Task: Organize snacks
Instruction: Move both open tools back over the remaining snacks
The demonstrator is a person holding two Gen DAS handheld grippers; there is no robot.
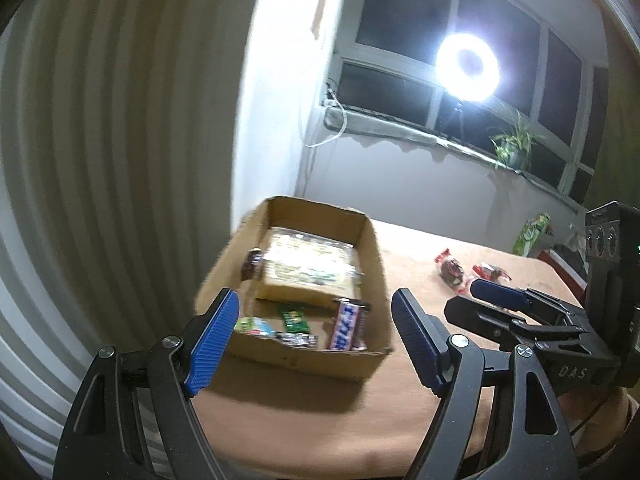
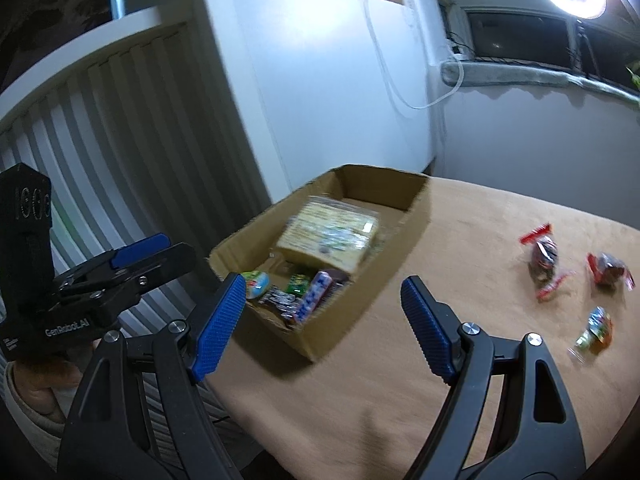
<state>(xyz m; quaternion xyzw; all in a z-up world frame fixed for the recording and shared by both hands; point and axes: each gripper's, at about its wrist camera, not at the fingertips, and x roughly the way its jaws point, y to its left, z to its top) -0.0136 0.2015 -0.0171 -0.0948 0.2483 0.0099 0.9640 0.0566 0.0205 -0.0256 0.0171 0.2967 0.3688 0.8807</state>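
Observation:
A cardboard box stands at the table's left end, by a white wall. Inside lie a large yellow packet, a white bar with blue letters, a green bar and several small wrapped snacks. My left gripper hovers open over the box's near side with nothing between its fingers. My right gripper is also open and empty, over the box's near right corner. Two red-wrapped candies and a small colourful sweet lie loose on the cloth to the right.
The table wears a tan cloth. A ribbed radiator stands left of it. A green bag sits at the table's far right edge. A bright ring light and a potted plant are at the window sill.

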